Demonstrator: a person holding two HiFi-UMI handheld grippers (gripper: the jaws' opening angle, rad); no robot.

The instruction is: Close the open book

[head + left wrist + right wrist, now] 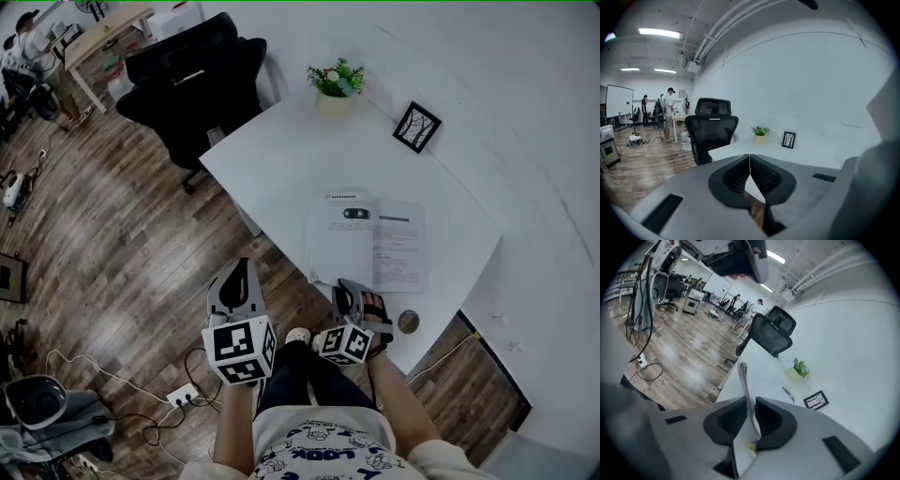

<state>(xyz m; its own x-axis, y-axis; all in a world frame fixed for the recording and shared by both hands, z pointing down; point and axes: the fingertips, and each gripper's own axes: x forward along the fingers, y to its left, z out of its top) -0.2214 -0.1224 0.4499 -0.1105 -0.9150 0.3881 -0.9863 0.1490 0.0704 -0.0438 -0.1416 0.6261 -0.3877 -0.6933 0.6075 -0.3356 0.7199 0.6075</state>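
The open book (370, 246) lies on the white table (281, 159), printed pages up. My right gripper (354, 292) is at the book's near left corner. In the right gripper view a thin sheaf of the book's pages (743, 376) stands up on edge and runs between the jaws, with my right gripper (751, 416) shut on it. My left gripper (239, 274) hangs off the table's left side, over the wooden floor. In its own view the left gripper (749, 171) is shut, pads meeting with nothing between them.
A potted plant (337, 82) and a small framed picture (417, 127) stand at the table's far edge by the white wall. A black office chair (197, 80) is at the far left corner. A round metal disc (408, 322) sits right of my right gripper.
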